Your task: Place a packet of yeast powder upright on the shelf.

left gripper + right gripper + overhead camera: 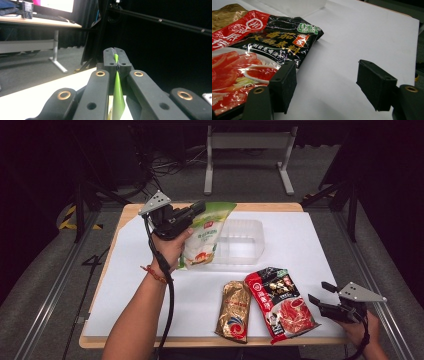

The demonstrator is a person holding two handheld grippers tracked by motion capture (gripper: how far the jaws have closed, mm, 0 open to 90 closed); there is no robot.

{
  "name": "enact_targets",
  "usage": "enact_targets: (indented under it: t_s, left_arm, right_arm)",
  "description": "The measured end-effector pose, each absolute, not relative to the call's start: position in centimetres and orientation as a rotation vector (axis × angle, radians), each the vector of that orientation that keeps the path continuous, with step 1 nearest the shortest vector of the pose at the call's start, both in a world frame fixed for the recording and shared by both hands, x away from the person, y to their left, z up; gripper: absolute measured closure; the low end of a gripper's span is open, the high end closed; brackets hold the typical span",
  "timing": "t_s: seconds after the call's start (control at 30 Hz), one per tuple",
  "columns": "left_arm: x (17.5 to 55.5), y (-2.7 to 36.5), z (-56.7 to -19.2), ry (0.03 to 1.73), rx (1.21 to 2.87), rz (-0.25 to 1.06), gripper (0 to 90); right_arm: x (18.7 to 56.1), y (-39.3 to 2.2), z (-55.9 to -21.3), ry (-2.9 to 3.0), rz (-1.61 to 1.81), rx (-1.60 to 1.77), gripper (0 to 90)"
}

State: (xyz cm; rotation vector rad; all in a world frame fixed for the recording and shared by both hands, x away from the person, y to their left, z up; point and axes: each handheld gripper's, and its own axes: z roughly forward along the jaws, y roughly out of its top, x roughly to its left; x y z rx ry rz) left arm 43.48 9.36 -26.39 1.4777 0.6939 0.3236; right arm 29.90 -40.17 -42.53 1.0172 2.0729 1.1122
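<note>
Green-white pouch (206, 235) hangs above table (300, 240), clamped at top edge by left gripper (199, 209), beside clear tub (245, 240). Left gripper view: jaws pinched on green film edge (118, 87). Right gripper view: right gripper (325, 85) jaws apart, empty, beside red-black pouch (249, 60).

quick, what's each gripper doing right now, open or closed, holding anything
Left gripper: closed on the top edge of the green and white bag, lifted above the table.
Right gripper: open, holding nothing, beside the red and black packet.

Gold packet (234, 311) beside red-black packet (281, 303); clear tub (241, 241) behind.
</note>
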Motion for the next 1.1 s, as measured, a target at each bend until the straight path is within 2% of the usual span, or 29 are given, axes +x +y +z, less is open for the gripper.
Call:
enact_targets:
  t_s: [0.17, 0.63, 1.1]
  left_arm:
    - [44.3, 8.7, -25.9, 0.72, 1.476, 0.358, 89.8]
    - [49.1, 5.7, -27.7, 0.826, 1.478, 0.404, 89.7]
    - [52.4, 3.4, -28.5, 0.894, 1.421, 0.516, 89.6]
  right_arm:
    - [29.8, -40.1, -42.5, 2.075, 1.112, 1.014, 32.8]
    - [29.9, -40.2, -42.6, 2.078, 1.11, 1.004, 32.9]
    - [29.7, -40.4, -42.5, 2.072, 1.119, 0.999, 33.3]
